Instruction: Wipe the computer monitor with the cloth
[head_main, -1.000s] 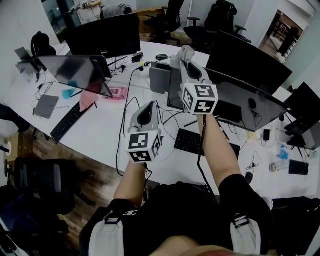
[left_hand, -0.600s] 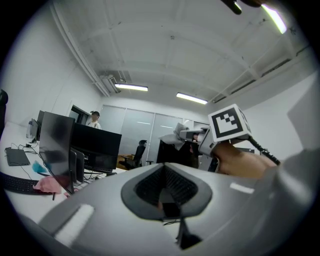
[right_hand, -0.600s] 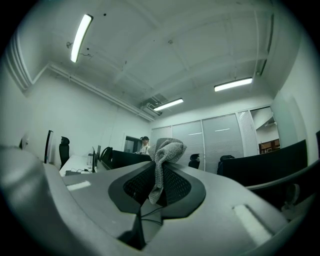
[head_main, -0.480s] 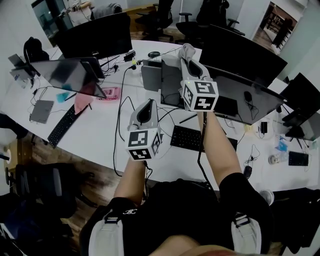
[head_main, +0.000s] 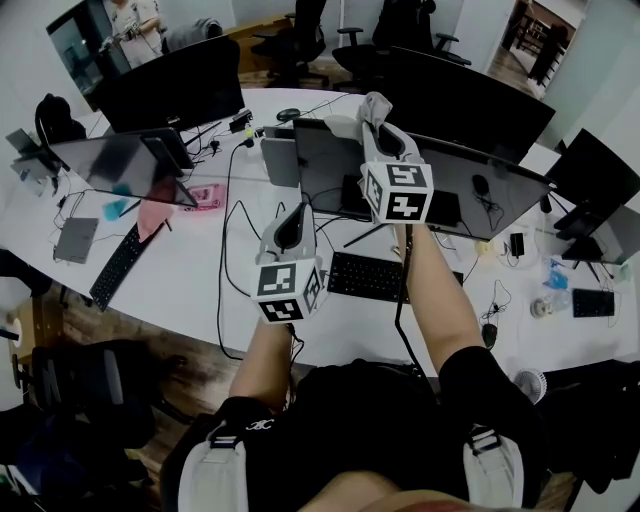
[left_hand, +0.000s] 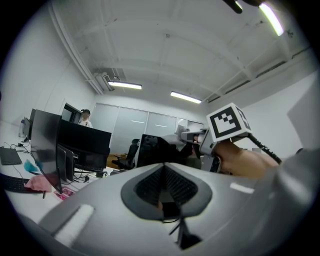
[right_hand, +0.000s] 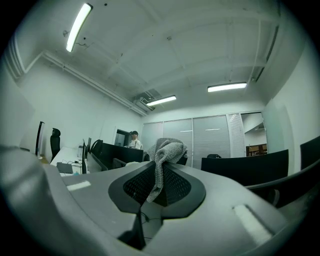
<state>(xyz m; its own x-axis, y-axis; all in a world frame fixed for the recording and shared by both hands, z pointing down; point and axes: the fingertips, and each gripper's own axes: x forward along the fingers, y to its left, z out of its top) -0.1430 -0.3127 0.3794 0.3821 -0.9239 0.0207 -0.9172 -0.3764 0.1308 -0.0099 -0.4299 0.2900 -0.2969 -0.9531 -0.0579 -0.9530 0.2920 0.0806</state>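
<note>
Grey cloth (right_hand: 166, 149) clamped in right tongs (right_hand: 159, 184) near monitor (head_main: 480, 200), left tongs (left_hand: 164, 192) together, keyboard (head_main: 365, 278) nearby.

White curved desk (head_main: 185, 268) fills the centre of the head view. Brown wood-plank floor (head_main: 130, 322) at 8 o'clock, with a black padded office chair (head_main: 80, 385) on it. More black swivel chairs (head_main: 404, 28) at 12. Open doorway (head_main: 535, 35) at 1. White ceiling (right_hand: 175, 45), long fluorescent strip lights (right_hand: 78, 26), frosted glass panel wall (right_hand: 210, 142) at the far end.

An office: white desks (head_main: 190, 270) bear monitors (head_main: 175, 90) and keyboards (head_main: 375, 278), swivel chairs (head_main: 400, 25) around.
</note>
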